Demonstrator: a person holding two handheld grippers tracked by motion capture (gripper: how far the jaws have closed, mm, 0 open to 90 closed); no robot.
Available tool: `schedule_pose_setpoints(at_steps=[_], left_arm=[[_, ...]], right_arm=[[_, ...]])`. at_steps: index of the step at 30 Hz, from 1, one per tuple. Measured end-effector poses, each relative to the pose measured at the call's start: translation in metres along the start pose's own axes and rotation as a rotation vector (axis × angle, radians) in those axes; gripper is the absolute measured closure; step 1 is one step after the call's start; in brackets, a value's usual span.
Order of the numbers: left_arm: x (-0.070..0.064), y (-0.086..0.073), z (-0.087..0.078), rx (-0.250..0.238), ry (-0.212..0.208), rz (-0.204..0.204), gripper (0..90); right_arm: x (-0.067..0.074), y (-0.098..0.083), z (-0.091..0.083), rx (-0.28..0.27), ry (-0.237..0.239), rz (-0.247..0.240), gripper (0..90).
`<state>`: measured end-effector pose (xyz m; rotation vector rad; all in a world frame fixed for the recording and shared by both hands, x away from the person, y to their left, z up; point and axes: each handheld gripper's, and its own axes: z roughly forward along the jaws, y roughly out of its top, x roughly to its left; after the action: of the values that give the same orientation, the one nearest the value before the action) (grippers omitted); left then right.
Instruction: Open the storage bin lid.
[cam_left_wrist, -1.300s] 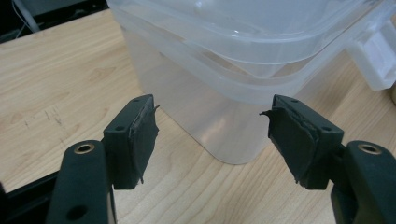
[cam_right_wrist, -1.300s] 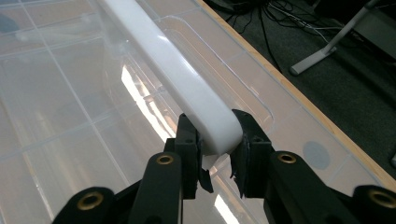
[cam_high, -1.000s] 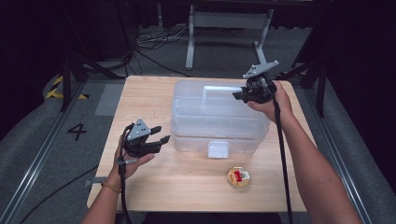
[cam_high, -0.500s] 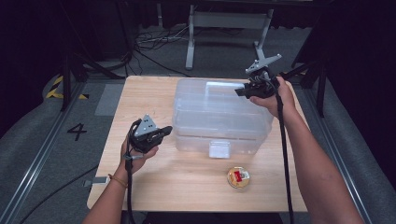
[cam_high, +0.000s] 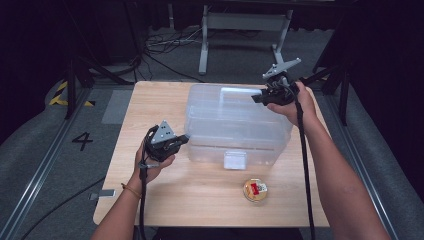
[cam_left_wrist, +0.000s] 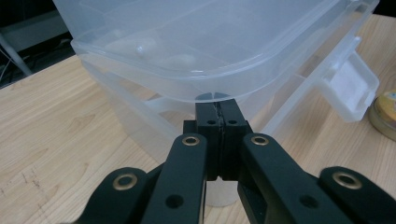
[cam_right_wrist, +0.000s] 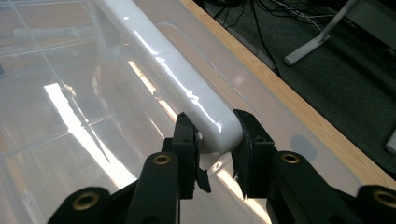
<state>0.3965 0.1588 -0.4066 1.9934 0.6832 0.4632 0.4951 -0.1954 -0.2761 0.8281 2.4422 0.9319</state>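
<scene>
Clear plastic bin (cam_high: 235, 125): left gripper (cam_high: 181, 140) now clenched empty, nosed against 9 o'clock corner; right gripper (cam_high: 260, 97) clamping white handle (cam_right_wrist: 187, 88). Likely lid lift next.

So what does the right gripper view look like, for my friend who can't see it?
Two black jaws of the right gripper clamp the end of a white handle on a clear plastic box's lid. Beyond it run the wooden table edge and dark floor.

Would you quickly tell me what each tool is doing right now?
Left tool: shut, holding nothing.
Right tool: shut on the bin's white handle.
</scene>
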Motion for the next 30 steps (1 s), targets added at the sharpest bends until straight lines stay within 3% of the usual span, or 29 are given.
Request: schedule_pose_setpoints(at_steps=[7,14,16,21,27,29,30], left_arm=[[0.0,0.0,0.0,0.009,0.007,0.008,90.0],[-0.001,0.0,0.001,0.01,0.005,0.008,90.0],[-0.001,0.0,0.001,0.01,0.005,0.01,90.0],[-0.001,0.0,0.001,0.012,0.003,0.008,90.0],[0.0,0.001,0.001,0.013,0.005,0.015,90.0],[0.0,0.001,0.001,0.016,0.005,0.016,90.0],[-0.001,0.001,0.001,0.017,0.01,0.016,90.0]], right_arm=[[0.003,-0.006,-0.014,-0.03,-0.044,-0.03,63.8],[0.0,-0.027,-0.041,-0.102,-0.068,-0.019,55.5],[-0.002,-0.037,-0.049,-0.121,-0.106,-0.022,52.9],[-0.007,-0.068,-0.075,-0.189,-0.137,0.01,44.6],[-0.008,-0.109,-0.093,-0.192,-0.176,0.003,39.0],[-0.008,-0.114,-0.094,-0.192,-0.179,0.003,37.0],[-0.007,-0.129,-0.094,-0.187,-0.184,0.011,36.2]])
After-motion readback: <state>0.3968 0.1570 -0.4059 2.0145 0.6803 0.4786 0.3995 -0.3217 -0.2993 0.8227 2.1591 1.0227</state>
